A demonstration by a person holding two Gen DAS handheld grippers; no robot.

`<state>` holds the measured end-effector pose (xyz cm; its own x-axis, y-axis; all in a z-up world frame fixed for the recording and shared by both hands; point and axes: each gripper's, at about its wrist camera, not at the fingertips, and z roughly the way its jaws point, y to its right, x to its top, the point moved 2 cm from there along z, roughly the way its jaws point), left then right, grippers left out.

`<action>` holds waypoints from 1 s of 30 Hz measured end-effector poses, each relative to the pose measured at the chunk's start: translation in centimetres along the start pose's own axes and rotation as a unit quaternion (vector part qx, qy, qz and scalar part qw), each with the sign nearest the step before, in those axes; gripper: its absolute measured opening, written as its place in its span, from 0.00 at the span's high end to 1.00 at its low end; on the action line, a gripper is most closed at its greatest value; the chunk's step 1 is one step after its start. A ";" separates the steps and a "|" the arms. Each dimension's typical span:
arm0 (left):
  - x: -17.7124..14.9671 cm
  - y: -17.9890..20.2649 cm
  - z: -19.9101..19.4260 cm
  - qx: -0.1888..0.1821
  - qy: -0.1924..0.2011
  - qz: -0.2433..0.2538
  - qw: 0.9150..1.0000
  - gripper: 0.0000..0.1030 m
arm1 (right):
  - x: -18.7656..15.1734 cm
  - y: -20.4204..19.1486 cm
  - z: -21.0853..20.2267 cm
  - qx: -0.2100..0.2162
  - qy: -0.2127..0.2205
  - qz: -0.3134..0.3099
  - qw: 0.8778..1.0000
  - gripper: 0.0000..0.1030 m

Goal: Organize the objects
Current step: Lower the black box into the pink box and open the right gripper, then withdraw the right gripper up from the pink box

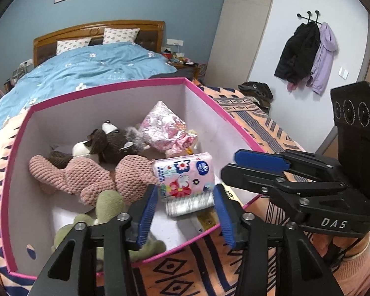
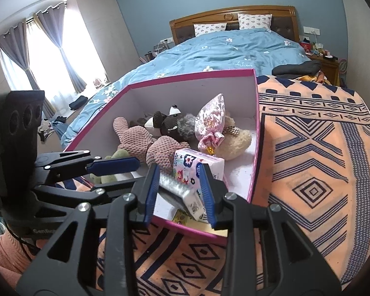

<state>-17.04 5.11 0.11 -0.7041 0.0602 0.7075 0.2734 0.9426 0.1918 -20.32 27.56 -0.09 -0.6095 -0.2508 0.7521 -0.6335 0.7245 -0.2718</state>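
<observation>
A pink-rimmed box [image 1: 106, 87] [image 2: 194, 75] stands on a patterned orange blanket. Inside lie a pink knitted plush [image 1: 91, 176] [image 2: 138, 139], a brown bear [image 1: 111, 143] [image 2: 169, 123], a green plush [image 1: 108, 207] [image 2: 120, 154], a shiny pink bag [image 1: 164, 125] [image 2: 212, 120] and a cream plush [image 2: 236, 139]. A floral tissue pack [image 1: 185, 175] [image 2: 197, 169] sits over the box's near corner. My left gripper [image 1: 187, 212] is open, fingers either side of the pack. My right gripper [image 2: 180, 192] is open around it too; it also shows in the left wrist view [image 1: 261, 167].
The orange patterned blanket [image 2: 313, 162] spreads to the right. A bed with a blue duvet [image 1: 93, 66] [image 2: 231, 49] lies behind the box. Coats [image 1: 305, 54] hang on the wall. A yellow-edged flat item [image 2: 182, 218] lies on the box floor under the pack.
</observation>
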 end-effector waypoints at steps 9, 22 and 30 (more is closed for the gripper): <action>-2.7 0.0 -5.2 0.043 0.068 0.010 0.997 0.14 | -2.0 -2.1 -3.0 -0.020 0.038 -0.034 0.998 0.24; -8.8 -1.2 -8.2 0.142 0.092 -0.030 0.985 0.00 | -8.2 -6.3 -4.3 -0.080 0.072 -0.064 0.992 0.00; -10.7 -1.2 -8.7 0.166 0.080 -0.036 0.982 0.00 | -9.6 -7.3 -4.7 -0.087 0.075 -0.071 0.991 0.00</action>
<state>-4.11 0.46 -1.77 -0.5949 -0.0378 0.8029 -0.0215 0.9993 0.0312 -7.60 27.66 -2.45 -0.4338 -0.2693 0.8598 -0.6078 0.7919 -0.0586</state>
